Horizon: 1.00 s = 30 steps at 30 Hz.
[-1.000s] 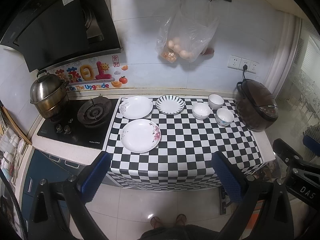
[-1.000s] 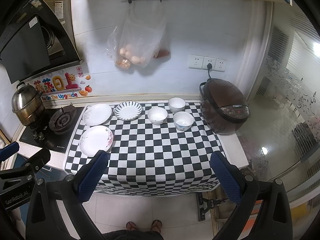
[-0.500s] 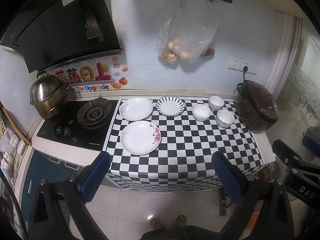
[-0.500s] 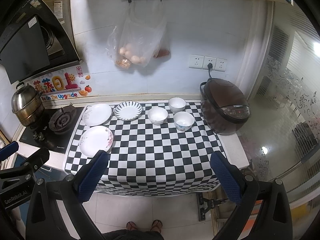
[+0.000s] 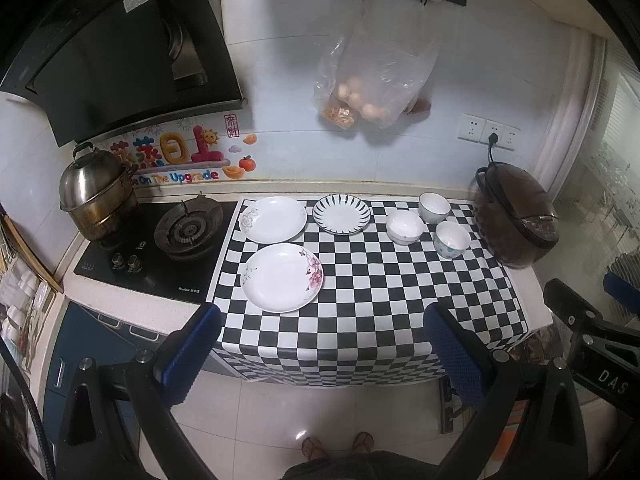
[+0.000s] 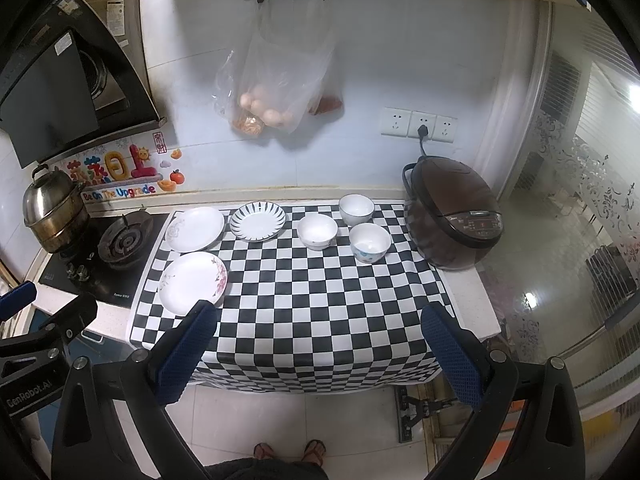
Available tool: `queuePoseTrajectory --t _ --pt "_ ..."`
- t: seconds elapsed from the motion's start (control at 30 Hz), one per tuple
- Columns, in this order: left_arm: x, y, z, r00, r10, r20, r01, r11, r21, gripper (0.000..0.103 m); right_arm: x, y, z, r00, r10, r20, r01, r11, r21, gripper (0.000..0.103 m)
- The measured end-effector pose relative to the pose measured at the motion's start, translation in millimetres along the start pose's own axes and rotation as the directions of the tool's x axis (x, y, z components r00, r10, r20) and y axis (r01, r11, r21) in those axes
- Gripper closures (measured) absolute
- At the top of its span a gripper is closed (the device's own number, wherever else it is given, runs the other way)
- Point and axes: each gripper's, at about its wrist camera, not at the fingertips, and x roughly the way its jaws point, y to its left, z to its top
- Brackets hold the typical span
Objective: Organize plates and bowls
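Three plates lie on the checkered cloth (image 5: 372,300): a flowered white plate (image 5: 282,278) in front, a plain white plate (image 5: 274,219) behind it, and a black-striped plate (image 5: 341,214) to the right. Three white bowls (image 5: 404,227) (image 5: 434,207) (image 5: 452,239) cluster near the rice cooker. The same plates (image 6: 193,282) (image 6: 195,228) (image 6: 258,221) and bowls (image 6: 317,231) (image 6: 356,209) (image 6: 370,242) show in the right wrist view. My left gripper (image 5: 320,354) and right gripper (image 6: 320,354) both hang open and empty, high above the counter's front edge.
A brown rice cooker (image 5: 516,216) stands at the counter's right end. A gas hob (image 5: 188,232) with a steel steamer pot (image 5: 96,196) is on the left, under a black hood. A bag of eggs (image 5: 372,92) hangs on the wall. A person's sandalled feet (image 5: 338,446) stand on the floor.
Both views have shifted only slightly; the counter sits a little lower in the left wrist view. The dishes have not moved.
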Motion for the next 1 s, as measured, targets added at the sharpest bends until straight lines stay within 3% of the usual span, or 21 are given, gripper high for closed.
queuePoseTrajectory --t 0.3,0.37,0.47,0.63,0.83,1.0 --pt "25 12 16 1.000 0.015 -0.012 -0.016 0.999 -0.033 0.000 22 -8 9 0.999 0.028 0.030 -0.030 0.999 0.044 0.000" --pt "37 20 18 0.998 0.057 0.003 -0.057 0.997 -0.045 0.000 40 -13 10 0.996 0.065 0.063 -0.068 0.997 0.044 0.000" --pt "61 38 22 0.992 0.129 0.012 -0.128 0.989 -0.071 0.000 82 -13 14 0.985 0.171 0.002 -0.170 0.985 0.035 0.000" --pt "119 78 25 0.972 0.231 -0.033 -0.233 0.962 -0.143 0.000 165 9 19 0.938 0.325 -0.124 -0.324 0.946 0.022 0.000" --pt "203 119 22 0.958 0.211 -0.195 -0.246 0.953 -0.178 0.000 282 64 21 0.875 0.363 -0.320 -0.381 0.924 0.005 0.000" --pt "302 157 27 0.929 0.168 -0.331 -0.232 0.958 -0.166 0.003 374 112 23 0.824 0.365 -0.433 -0.394 0.919 0.025 0.000"
